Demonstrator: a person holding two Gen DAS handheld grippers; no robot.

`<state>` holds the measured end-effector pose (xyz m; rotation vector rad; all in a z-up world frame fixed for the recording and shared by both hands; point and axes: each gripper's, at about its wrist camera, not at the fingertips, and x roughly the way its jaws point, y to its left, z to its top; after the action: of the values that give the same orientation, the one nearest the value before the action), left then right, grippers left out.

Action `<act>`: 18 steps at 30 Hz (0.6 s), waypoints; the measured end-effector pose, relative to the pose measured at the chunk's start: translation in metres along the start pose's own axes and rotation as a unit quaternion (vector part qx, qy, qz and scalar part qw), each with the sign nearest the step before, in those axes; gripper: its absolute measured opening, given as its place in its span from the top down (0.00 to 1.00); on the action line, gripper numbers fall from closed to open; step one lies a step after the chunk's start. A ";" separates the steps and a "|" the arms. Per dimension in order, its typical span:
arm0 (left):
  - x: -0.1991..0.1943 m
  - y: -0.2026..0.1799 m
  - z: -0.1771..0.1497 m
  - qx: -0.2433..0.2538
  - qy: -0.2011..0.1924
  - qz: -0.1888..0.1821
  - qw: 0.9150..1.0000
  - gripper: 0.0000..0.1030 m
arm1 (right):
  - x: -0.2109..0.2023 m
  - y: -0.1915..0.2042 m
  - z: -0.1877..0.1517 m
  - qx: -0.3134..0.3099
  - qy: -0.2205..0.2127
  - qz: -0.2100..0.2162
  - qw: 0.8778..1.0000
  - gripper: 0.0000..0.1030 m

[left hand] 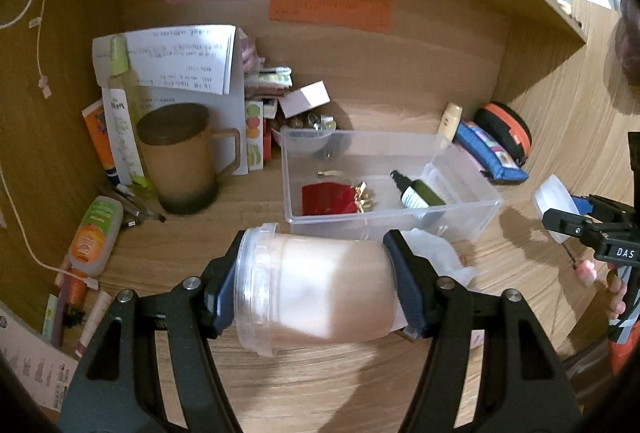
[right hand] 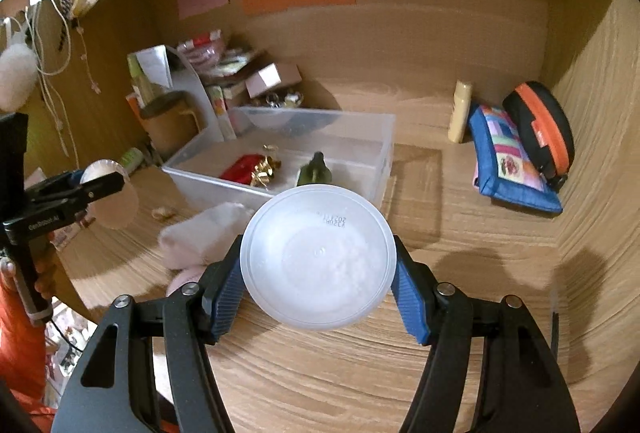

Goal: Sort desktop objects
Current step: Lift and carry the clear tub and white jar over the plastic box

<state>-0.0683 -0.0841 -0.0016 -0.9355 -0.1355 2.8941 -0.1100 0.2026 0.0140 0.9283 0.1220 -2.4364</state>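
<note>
Gripping the jar sideways, the left gripper clamped it near the bin while the right gripper pinched its lid, likely for recapping.

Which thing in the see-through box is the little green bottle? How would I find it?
Find the clear plastic box in the middle of the wooden desk. Inside it, near the right end, lies the green bottle, on its side. It is dark green with a black spray top and a pale label, while its neighbour to the left is a flat red packet with a shiny gold bow.
</note>
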 end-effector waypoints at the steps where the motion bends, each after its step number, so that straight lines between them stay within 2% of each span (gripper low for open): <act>1: -0.003 -0.001 0.002 0.000 -0.004 0.000 1.000 0.36 | -0.005 0.001 0.002 -0.001 -0.006 0.000 1.000 0.39; 11: -0.037 -0.010 0.023 0.010 -0.057 0.004 0.998 0.36 | -0.033 0.011 0.020 -0.011 -0.039 0.000 0.999 0.39; 18: -0.045 -0.015 0.038 0.022 -0.074 0.017 0.997 0.36 | -0.040 0.018 0.033 -0.026 -0.054 0.001 0.998 0.39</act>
<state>-0.0535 -0.0765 0.0568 -0.7246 -0.0661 2.9834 -0.0953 0.1964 0.0668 0.7713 0.1455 -2.4643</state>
